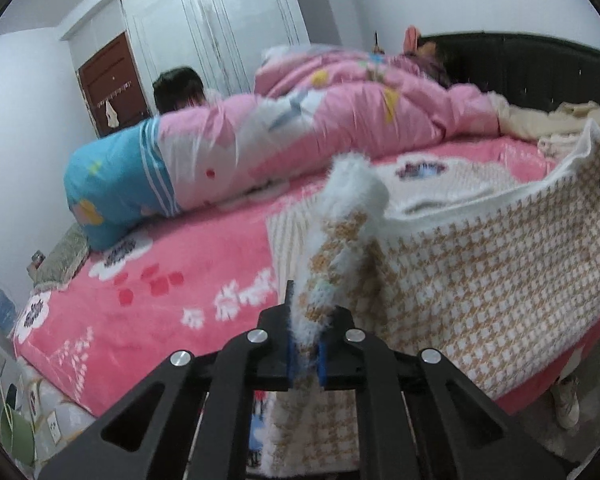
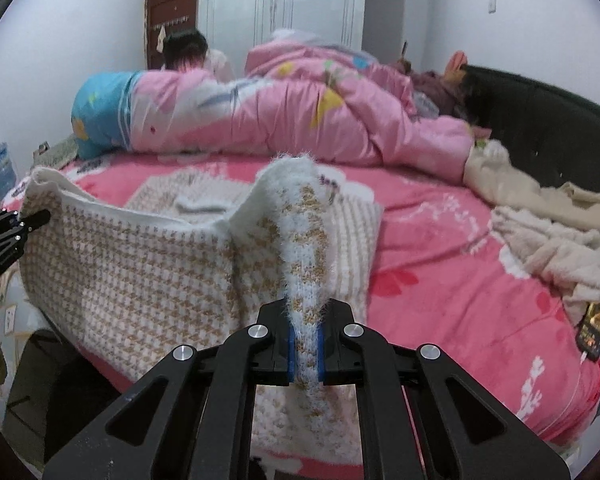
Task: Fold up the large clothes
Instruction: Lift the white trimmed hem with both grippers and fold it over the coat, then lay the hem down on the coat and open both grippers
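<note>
Tongs: both pairs are pressed onto fabric; the left tongs (image 1: 305, 354) pinch one fuzzy edge of the houndstooth garment (image 1: 480, 276), the right tongs (image 2: 305, 354) pinch another, and the edge is held up between them.
Bed: the pink floral bed (image 2: 440, 248) carries the rest of the garment, which is draped from the mattress over the near side.
Quilt: a pink quilt (image 2: 300, 120) is heaped across the far half, so room for laying the fold forward is limited.
Beige pile: loose beige clothes (image 2: 540, 240) are bunched on the right, near enough to be caught.
Risk: the hairy knit could be slipped from either pinch if it is pulled taut, and a crooked fold would be left by uneven lifting.
</note>
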